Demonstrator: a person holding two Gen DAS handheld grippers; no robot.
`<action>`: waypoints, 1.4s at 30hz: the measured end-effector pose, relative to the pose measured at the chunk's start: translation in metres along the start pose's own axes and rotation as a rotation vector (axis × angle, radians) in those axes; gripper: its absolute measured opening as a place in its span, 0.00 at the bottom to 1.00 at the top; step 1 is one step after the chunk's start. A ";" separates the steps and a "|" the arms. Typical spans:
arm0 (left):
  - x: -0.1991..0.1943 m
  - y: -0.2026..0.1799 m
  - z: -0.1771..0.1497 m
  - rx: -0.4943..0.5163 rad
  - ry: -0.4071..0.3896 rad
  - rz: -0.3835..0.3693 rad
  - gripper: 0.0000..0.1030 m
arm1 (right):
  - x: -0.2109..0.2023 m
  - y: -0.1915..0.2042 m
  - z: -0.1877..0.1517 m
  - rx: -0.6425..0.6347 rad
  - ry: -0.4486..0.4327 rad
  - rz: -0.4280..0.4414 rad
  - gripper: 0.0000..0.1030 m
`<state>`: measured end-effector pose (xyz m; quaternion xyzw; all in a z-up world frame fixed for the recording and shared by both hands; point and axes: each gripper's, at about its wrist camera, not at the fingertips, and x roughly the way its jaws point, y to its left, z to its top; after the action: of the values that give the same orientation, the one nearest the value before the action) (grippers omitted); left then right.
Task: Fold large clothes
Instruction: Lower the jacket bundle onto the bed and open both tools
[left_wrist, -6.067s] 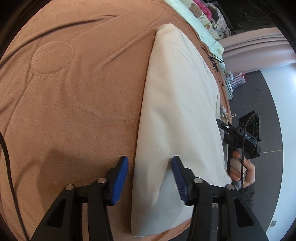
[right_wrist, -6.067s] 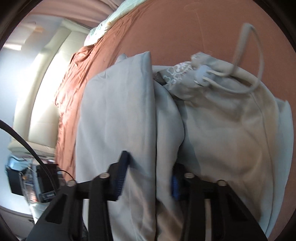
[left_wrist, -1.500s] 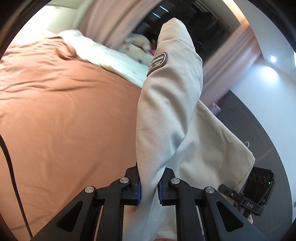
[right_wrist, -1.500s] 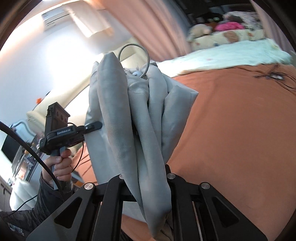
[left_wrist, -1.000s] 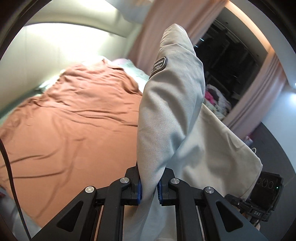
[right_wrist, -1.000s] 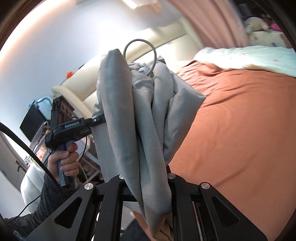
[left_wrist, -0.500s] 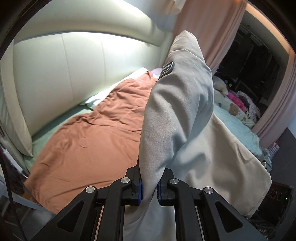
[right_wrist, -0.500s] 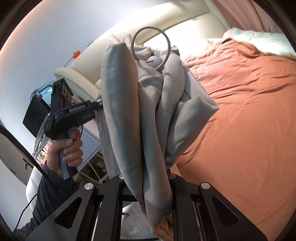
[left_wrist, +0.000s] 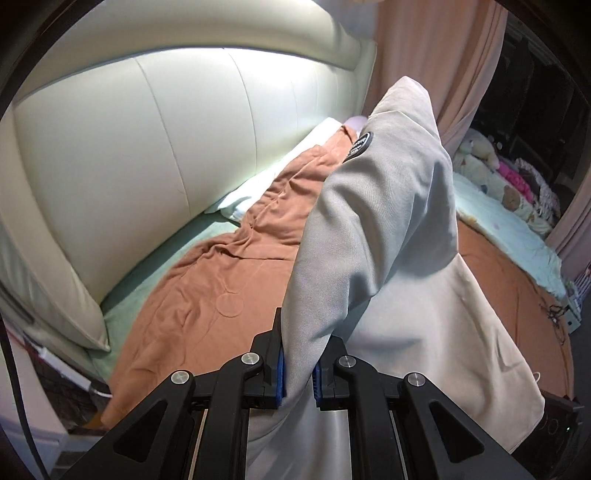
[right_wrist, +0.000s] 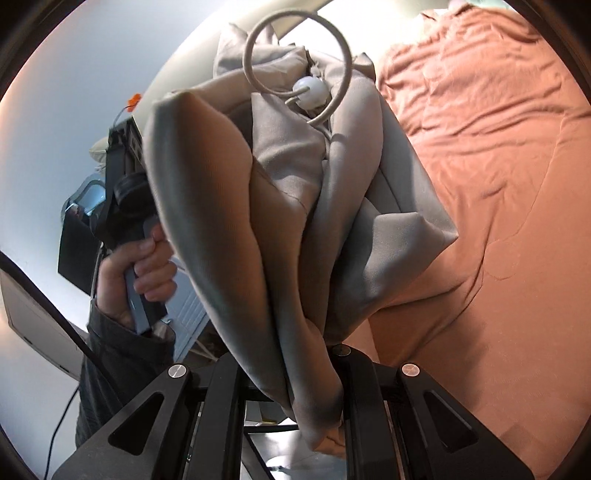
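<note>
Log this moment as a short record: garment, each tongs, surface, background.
garment: beige jacket, lifted off the bed, bunched; drawstring loop with white toggle at top
left tongs: shut on jacket
right tongs: shut on jacket
surface: bed with rust cover, wrinkled
background: cream headboard, curtain
</note>
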<state>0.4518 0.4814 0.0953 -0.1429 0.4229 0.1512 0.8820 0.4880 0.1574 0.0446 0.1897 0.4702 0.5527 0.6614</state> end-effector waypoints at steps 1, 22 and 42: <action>0.012 -0.002 0.003 0.008 0.012 0.005 0.10 | 0.002 -0.010 0.003 0.011 -0.001 -0.009 0.07; 0.131 0.086 -0.061 -0.002 0.164 0.213 0.53 | 0.021 -0.188 0.022 0.264 0.143 -0.221 0.42; 0.126 0.205 -0.183 -0.428 0.146 0.037 0.93 | 0.000 -0.229 0.067 0.293 -0.021 -0.283 0.30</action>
<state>0.3189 0.6174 -0.1395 -0.3297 0.4465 0.2429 0.7956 0.6709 0.1027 -0.0994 0.2216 0.5607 0.3778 0.7026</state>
